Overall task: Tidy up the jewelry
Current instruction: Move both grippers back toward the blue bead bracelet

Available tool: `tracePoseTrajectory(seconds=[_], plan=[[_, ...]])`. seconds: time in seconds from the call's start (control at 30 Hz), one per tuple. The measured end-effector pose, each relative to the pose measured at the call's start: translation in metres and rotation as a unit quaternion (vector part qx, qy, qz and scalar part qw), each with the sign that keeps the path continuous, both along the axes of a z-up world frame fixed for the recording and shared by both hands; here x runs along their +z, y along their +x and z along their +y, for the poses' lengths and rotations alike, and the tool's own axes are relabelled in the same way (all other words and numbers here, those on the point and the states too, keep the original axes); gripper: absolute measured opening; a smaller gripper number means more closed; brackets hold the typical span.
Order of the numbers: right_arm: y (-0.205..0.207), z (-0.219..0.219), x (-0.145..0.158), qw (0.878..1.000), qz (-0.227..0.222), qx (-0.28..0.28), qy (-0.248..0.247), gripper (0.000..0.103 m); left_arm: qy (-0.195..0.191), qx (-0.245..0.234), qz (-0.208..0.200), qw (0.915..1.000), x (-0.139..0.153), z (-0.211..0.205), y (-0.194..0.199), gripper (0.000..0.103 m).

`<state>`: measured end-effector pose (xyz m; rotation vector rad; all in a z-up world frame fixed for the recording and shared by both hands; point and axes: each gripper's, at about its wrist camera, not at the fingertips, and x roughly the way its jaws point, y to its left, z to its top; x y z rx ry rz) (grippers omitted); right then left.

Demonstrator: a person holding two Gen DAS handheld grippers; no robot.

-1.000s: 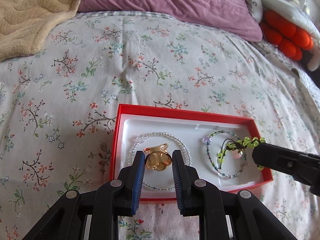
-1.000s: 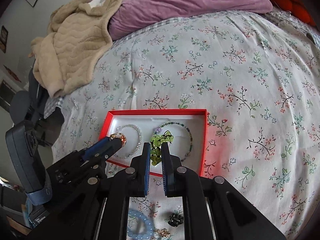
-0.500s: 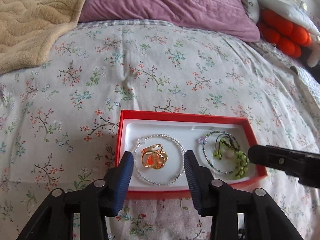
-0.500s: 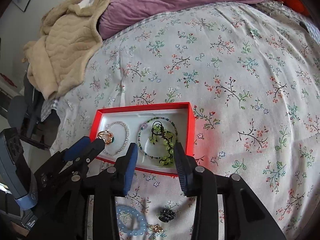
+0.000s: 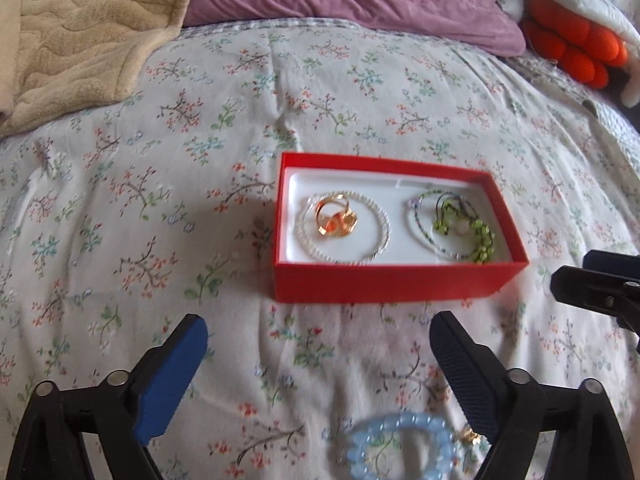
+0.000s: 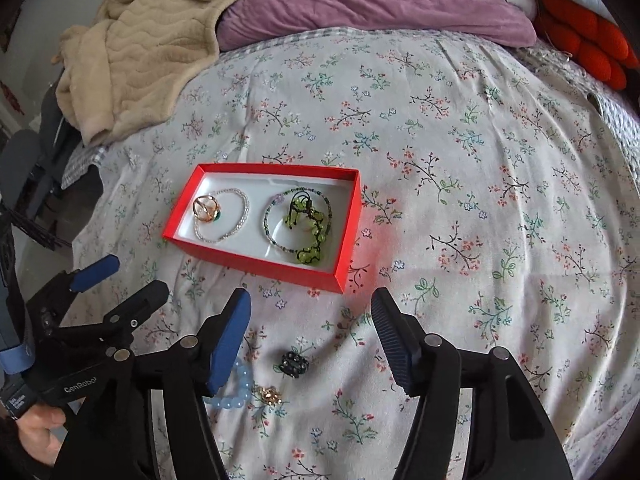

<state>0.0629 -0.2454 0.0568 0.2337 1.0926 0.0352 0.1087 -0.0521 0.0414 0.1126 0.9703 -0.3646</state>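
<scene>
The red box (image 6: pixel 256 260) has a white lining and holds a gold ring (image 5: pixel 334 216), a clear-white beaded bracelet (image 5: pixel 344 226) and a green beaded bracelet (image 5: pixel 476 236). The bedspread (image 6: pixel 460 152) is white with small red, blue and green floral sprigs, beside a beige quilted blanket (image 6: pixel 140 44), a purple pillow (image 6: pixel 372 0) and an orange plush (image 6: pixel 584 48). A pale blue bead bracelet (image 5: pixel 400 448) lies near the black left tool (image 5: pixel 318 344), whose pad is blue.

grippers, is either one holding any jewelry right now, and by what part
Nothing is held. The left gripper and right gripper both hang open and empty over the bedspread.
</scene>
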Motion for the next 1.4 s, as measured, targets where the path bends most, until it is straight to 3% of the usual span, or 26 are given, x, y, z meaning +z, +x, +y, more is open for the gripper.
tracePoseTrajectory(seconds=[0.3,0.97,1.4], plan=[[-0.025,0.008,-0.01,0.998,0.028,0.007,-0.055,0.071,0.022,-0.013,0.017,0.9995,-0.006,0.017,-0.022,0.101],[-0.05,0.013,-0.04,0.993,0.072,0.019,-0.089,0.072,0.054,-0.052,0.043,0.9962,-0.037,0.047,-0.049,0.101],[-0.066,0.011,-0.062,0.986,0.096,0.051,-0.13,0.072,0.039,-0.165,0.048,0.9844,-0.062,0.013,-0.075,0.101]])
